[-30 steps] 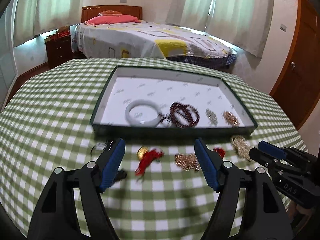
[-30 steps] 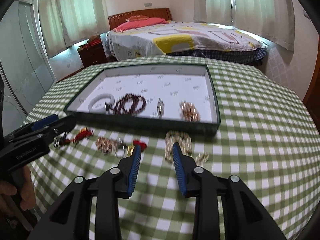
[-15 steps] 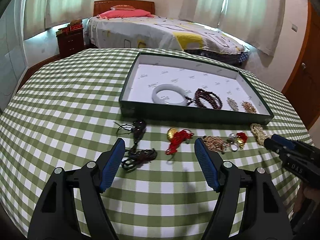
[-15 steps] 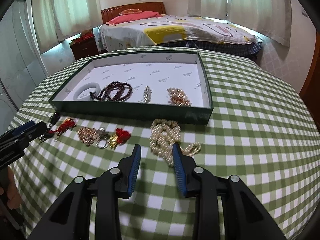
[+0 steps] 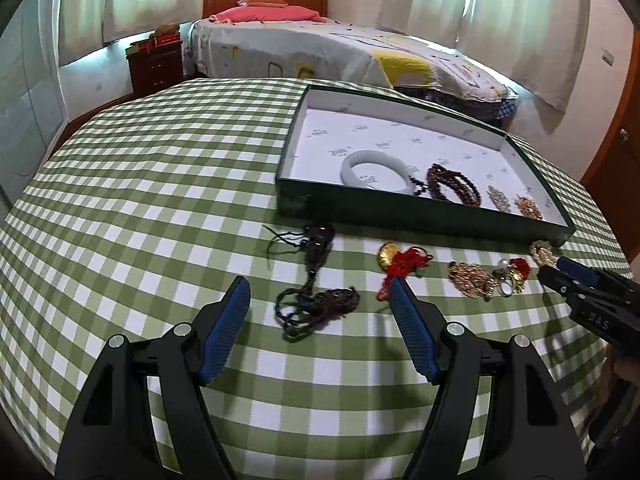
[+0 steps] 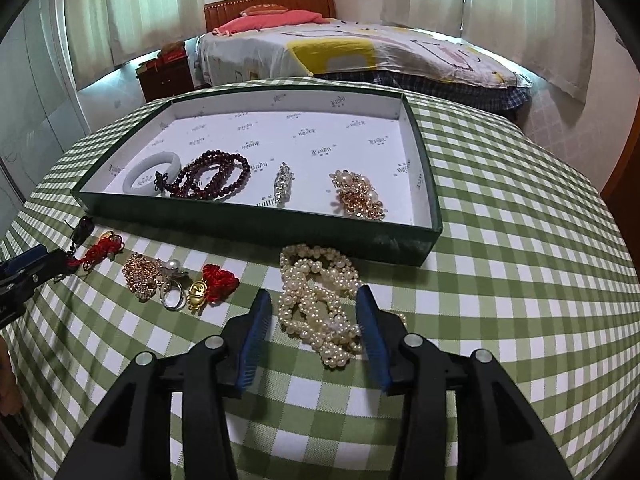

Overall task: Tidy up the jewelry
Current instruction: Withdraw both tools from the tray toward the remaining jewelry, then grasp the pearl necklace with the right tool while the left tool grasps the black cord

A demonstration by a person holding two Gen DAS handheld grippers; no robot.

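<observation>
Jewelry is split between the tray (image 6: 424,184) and the checked cloth in front of it. Inside the tray we see a white bangle (image 6: 150,170), dark red beads (image 6: 216,176), a small silver piece (image 6: 283,184) and a gold brooch (image 6: 358,196). Just outside the tray's near wall lies a heap of pearls (image 6: 320,304), and our right gripper (image 6: 314,320) straddles it with its jaws opening, pearls between them but not pinched. Farther along that wall, our left gripper (image 5: 320,308) stands wide open and empty around a dark cord necklace (image 5: 316,308).

We judge the pearls the main risk: they are loose coils, so a pinch may catch only one loop and let the rest trail, drag over the tray wall or slip free. The cord could likewise snag the red tassel charm (image 5: 402,264) beside it, and a low closing jaw may bunch the cloth.
</observation>
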